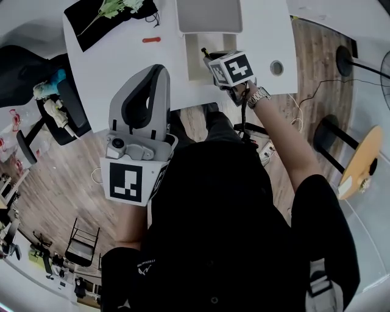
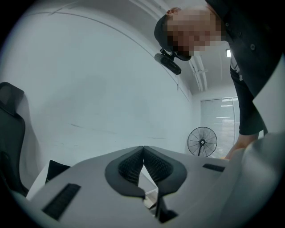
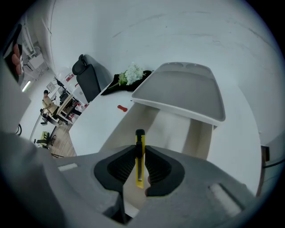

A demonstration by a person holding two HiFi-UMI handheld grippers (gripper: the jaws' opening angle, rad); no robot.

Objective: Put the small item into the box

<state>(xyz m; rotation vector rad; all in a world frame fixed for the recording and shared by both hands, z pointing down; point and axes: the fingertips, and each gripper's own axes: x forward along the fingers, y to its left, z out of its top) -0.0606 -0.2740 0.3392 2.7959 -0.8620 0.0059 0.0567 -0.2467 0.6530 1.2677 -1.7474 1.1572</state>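
Observation:
A yellow utility knife with a black tip stands upright between the pads of my right gripper, which is shut on it. That gripper hovers over the open pale box on the white table; the box's grey lid is tipped back behind it. In the head view the box lies just under the knife tip. My left gripper is raised off the table near my body. It points up at a bare wall, and its jaws are shut with nothing between them.
A small red item lies on the white table left of the box. A black cloth with white flowers is at the table's far left. A dark office chair stands beside the table, and a cable hole is right of the box.

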